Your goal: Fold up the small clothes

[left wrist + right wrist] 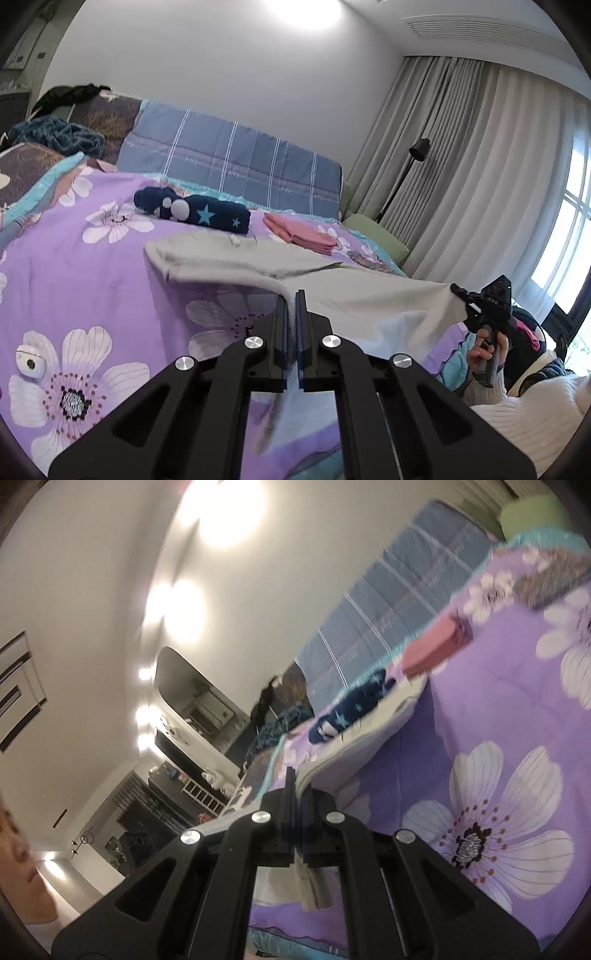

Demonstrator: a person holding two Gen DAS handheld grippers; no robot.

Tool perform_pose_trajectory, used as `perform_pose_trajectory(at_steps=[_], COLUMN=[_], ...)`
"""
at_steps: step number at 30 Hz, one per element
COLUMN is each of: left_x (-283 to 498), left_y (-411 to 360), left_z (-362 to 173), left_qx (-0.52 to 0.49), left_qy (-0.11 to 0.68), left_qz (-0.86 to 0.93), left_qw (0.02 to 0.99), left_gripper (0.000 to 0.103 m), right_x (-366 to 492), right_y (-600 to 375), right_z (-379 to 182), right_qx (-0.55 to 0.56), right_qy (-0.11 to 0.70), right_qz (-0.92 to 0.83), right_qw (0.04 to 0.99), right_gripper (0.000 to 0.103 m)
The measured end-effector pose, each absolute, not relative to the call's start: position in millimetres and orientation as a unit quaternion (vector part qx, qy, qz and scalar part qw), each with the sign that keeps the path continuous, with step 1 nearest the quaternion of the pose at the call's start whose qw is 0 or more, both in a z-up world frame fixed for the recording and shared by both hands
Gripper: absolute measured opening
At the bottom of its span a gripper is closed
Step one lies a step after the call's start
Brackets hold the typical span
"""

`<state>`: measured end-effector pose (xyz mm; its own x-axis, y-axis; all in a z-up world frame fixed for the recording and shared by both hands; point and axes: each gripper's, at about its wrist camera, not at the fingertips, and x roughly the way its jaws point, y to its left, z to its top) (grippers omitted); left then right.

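A light grey garment [236,258] lies on the purple flowered bedspread [92,273], its near edge lifted off the bed. My left gripper [294,295] is shut on that edge, with cloth hanging down between its fingers. In the left wrist view the right gripper [456,290] is at the far right, pinching the other corner of the same edge, so the cloth stretches between the two. In the right wrist view my right gripper [299,775] is shut on the grey garment [354,746], a strip of it dangling below the jaws.
A folded navy garment with stars [195,210] and a folded pink garment [299,232] lie beyond the grey one. A blue checked pillow [229,158] stands at the headboard. A small white device [29,363] rests on the bedspread at left. Curtains and a floor lamp [406,173] stand right.
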<state>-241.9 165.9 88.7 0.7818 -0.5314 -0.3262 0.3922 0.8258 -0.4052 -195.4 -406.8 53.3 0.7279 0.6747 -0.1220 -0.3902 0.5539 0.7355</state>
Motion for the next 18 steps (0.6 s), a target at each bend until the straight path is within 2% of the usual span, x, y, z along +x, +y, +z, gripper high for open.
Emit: perform_pose_trajectory(at_steps=[3,7,11,18], left_x=[-255.9,-228.0,-175.6,-51.7], left_y=[169.4,175.4,180.4,195.2], left_z=[91.7,71.2,50.1,36.2], left_qx=[-0.158,-0.184,-0.207,-0.241], left_qy=[0.216,0.239,0.282,0.312], left_qz=[-0.231,-0.22,-0.211,-0.2], left_qw=[0.935,0.928,0.913,0.897], left_gripper=[0.003,0.004,0.004,0.004], right_x=[-222.3,-201.7,-137.1,2.1], right_y=[-414.4,-408.2,-404.4,-396.7], right_z=[66.4,58.3,31.3,20.9], right_qx=[0.323,0.296,0.336,0.364], right_qy=[0.185,0.218,0.256,0.288], right_qz=[0.295,0.261,0.263,0.251], right_qw=[0.88,0.893,0.868,0.85], right_gripper=[0.002,0.003,0.003,0.003])
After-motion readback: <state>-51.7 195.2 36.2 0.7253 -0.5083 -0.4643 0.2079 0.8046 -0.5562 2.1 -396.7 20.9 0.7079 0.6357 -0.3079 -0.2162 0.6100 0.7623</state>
